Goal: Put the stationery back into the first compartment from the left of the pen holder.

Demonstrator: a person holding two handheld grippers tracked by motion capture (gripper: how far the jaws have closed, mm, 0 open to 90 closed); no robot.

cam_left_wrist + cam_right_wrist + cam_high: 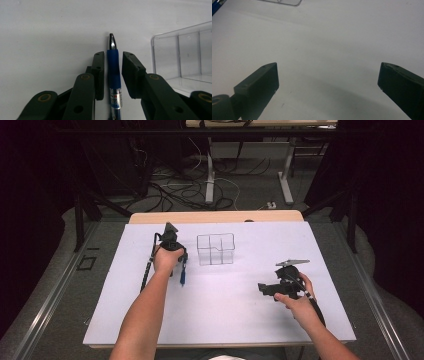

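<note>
A blue pen [114, 67] with a silver tip runs lengthwise between the black jaws of my left gripper [113, 56], which are shut on its blue grip sleeve. In the high view the pen [183, 276] hangs tip-down below my left gripper [179, 261], over the left middle of the white table top [220, 310]. A clear plastic box [215, 249] with compartments stands just right of it, and its corner [180, 57] shows beside the pen. My right gripper [263, 289] hovers open at the right, jaws wide apart over bare table [328, 75].
The clear box's edge [287, 2] and the pen's end [217, 7] lie at the top left of the right gripper view. Beyond the table's wooden far edge [215, 216] are table legs and tangled cables [190, 185] on the floor.
</note>
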